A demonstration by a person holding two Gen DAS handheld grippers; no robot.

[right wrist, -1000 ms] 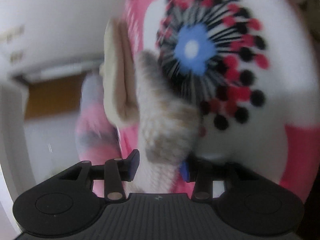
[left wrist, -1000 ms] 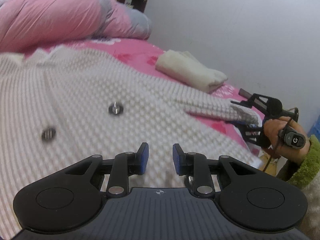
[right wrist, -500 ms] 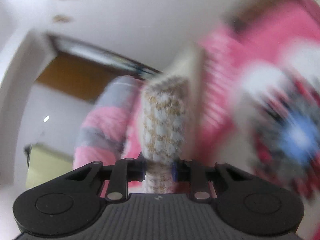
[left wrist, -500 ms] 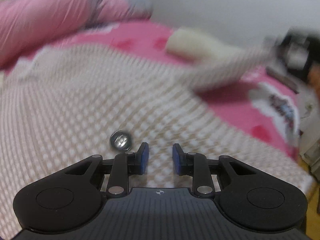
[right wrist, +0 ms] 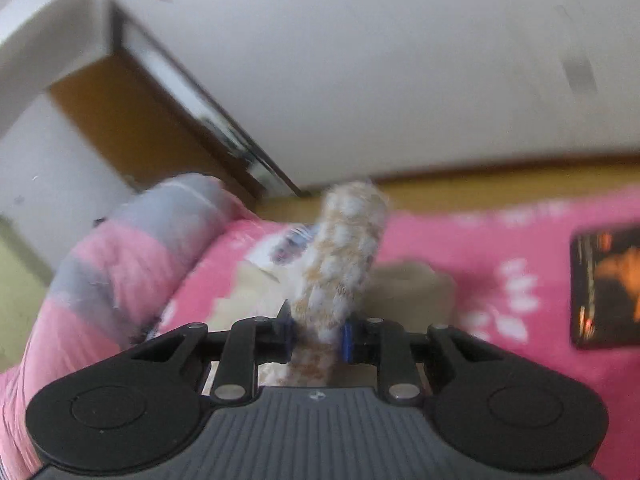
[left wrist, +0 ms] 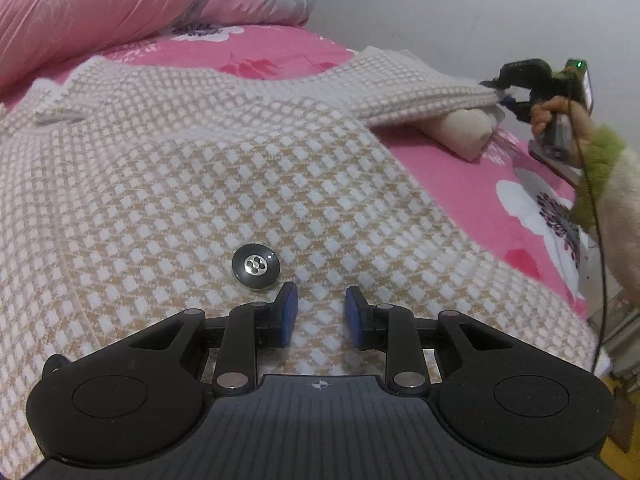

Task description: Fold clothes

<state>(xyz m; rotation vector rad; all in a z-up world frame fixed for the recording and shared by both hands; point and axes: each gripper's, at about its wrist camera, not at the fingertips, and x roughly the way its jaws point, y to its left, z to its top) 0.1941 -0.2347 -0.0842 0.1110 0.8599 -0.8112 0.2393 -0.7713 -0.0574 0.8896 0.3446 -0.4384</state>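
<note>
Left wrist view
Writing: none legible.
Left gripper [left wrist: 321, 312]: fingers apart, clamping nothing, low over the cardigan [left wrist: 200, 184] beside a black button [left wrist: 255, 265].
Cardigan: spread on the pink bed [left wrist: 460, 184].
Right gripper [left wrist: 505, 92]: lifts the sleeve [left wrist: 424, 98] above a folded cream cloth [left wrist: 460, 130].

Right wrist view
Writing: none legible.
Right gripper [right wrist: 318, 334]: jaws, just closing, clamp the sleeve [right wrist: 340, 264].
</note>
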